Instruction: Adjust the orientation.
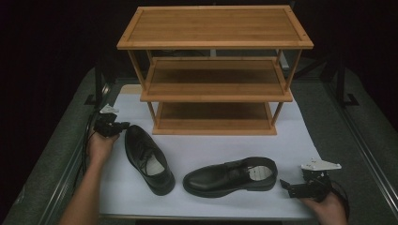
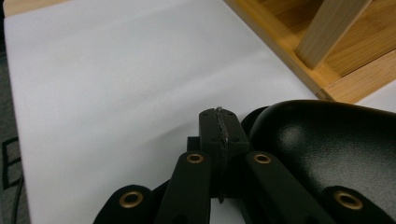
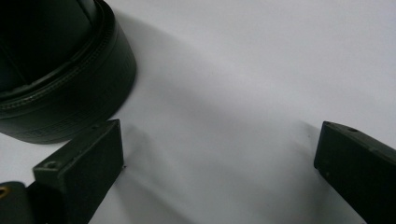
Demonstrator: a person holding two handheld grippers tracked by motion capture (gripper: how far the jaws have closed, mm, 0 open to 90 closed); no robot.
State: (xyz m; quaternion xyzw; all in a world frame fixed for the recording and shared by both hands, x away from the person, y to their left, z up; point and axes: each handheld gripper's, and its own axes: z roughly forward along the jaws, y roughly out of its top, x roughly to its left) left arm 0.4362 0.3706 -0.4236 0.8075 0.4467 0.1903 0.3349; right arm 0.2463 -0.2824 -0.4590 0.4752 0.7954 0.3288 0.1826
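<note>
- The left shoe (image 1: 149,159) lies on the white surface (image 1: 291,140), toe pointing toward me, heel just beside my left gripper (image 1: 123,125).
- In the left gripper view, that shoe (image 2: 327,144) sits to the right of the jaws, which are pressed together with nothing between them.
- The right shoe (image 1: 230,176) lies sideways, heel near my right gripper (image 1: 286,186).
- In the right gripper view, its heel (image 3: 60,79) lies just beyond one jaw; those jaws stand wide, holding nothing.
- A wooden shoe rack (image 1: 215,70) stands behind both shoes.
</note>
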